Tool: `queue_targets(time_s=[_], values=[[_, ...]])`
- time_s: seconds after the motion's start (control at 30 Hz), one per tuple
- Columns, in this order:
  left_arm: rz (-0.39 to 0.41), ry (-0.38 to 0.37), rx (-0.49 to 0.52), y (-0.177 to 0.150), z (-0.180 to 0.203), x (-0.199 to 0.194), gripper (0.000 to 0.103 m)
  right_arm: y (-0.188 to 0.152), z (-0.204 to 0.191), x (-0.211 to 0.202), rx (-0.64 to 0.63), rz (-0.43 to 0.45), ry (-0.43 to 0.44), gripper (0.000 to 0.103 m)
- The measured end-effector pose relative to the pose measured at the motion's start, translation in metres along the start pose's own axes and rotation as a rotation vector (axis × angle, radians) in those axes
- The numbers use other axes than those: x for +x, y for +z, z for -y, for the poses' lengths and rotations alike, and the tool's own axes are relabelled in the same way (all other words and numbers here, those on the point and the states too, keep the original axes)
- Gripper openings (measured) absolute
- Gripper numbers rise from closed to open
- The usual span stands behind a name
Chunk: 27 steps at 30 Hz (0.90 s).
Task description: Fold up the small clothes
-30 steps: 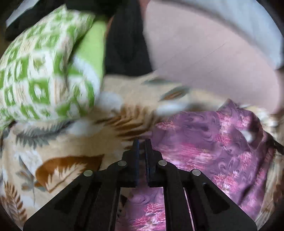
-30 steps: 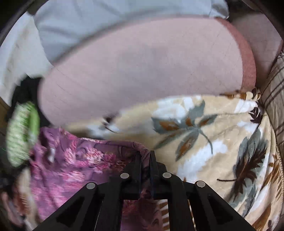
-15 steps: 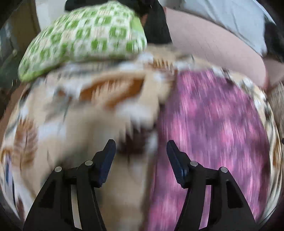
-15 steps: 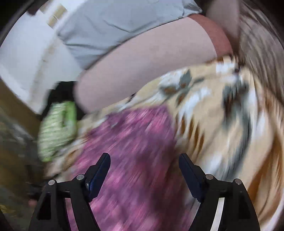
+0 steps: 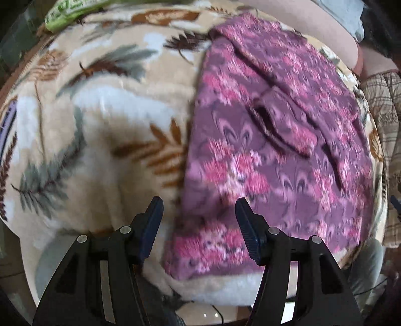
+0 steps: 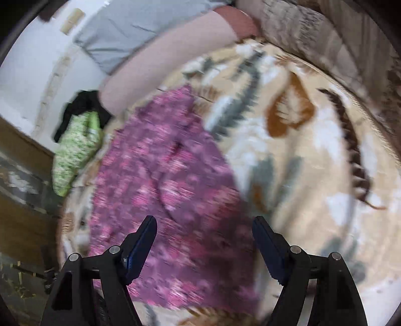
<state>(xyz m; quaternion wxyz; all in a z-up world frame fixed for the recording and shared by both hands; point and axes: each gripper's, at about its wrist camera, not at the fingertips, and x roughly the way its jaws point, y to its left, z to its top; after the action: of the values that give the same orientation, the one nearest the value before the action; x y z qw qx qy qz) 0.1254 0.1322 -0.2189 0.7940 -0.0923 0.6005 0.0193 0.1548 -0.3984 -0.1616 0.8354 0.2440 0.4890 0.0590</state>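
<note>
A purple garment with pink flowers (image 5: 275, 150) lies spread flat on a cream blanket with a leaf print (image 5: 100, 120). It has a few folds across its upper part. My left gripper (image 5: 198, 210) is open and empty, held above the garment's near left edge. In the right wrist view the same garment (image 6: 170, 200) lies left of centre on the blanket (image 6: 313, 150). My right gripper (image 6: 204, 230) is open and empty, above the garment's near right part. Both views are blurred by motion.
A green and white patterned pillow (image 6: 75, 148) lies at the far left of the bed, also in the left wrist view (image 5: 72, 12). A pink bolster (image 6: 163, 60) runs along the far side. A plaid cloth (image 5: 383, 125) hangs at the right.
Both grippers let go of the garment, opened and drew back and up. The garment now lies flat on the blanket.
</note>
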Motion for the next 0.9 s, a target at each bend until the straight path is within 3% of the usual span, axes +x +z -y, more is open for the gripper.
queue_targets(time_s=[0.13, 0.2, 0.3, 0.43, 0.5, 0.57, 0.63, 0.67, 0.7, 0.73, 0.9], values=[[-0.006, 0.018, 0.010, -0.011, 0.002, 0.000, 0.060, -0.022, 0.011, 0.017, 0.033, -0.071, 0.034, 0.065], [0.002, 0.005, -0.013, -0.016, -0.005, -0.001, 0.060, -0.031, 0.014, 0.029, 0.055, -0.090, -0.007, 0.060], [-0.039, -0.057, -0.042, -0.022, -0.013, 0.006, 0.059, -0.044, 0.018, 0.036, 0.102, -0.122, -0.028, 0.057], [-0.033, -0.088, -0.034, -0.027, -0.008, 0.006, 0.059, -0.055, 0.020, 0.033, 0.113, -0.131, -0.139, 0.055], [-0.032, -0.062, -0.024, -0.028, -0.004, 0.008, 0.059, -0.059, 0.026, 0.041, 0.135, -0.178, -0.119, 0.055], [-0.018, -0.038, -0.018, -0.029, -0.002, 0.007, 0.053, -0.061, 0.026, 0.048, 0.110, -0.193, -0.102, 0.055], [-0.015, 0.007, -0.003, -0.028, 0.001, 0.009, 0.035, -0.062, 0.020, 0.054, 0.061, -0.198, -0.162, 0.046], [-0.010, 0.013, -0.006, -0.028, 0.000, 0.008, 0.027, -0.062, 0.016, 0.052, 0.042, -0.191, -0.200, 0.031], [-0.008, -0.001, -0.006, -0.028, 0.000, 0.005, 0.005, -0.063, 0.012, 0.051, 0.021, -0.186, -0.236, 0.015], [-0.010, -0.022, -0.010, -0.029, -0.002, 0.003, 0.006, -0.063, 0.010, 0.046, 0.020, -0.179, -0.233, 0.007], [0.018, -0.066, 0.000, -0.033, -0.008, -0.036, 0.005, -0.058, -0.004, 0.001, -0.005, -0.109, -0.247, 0.003]])
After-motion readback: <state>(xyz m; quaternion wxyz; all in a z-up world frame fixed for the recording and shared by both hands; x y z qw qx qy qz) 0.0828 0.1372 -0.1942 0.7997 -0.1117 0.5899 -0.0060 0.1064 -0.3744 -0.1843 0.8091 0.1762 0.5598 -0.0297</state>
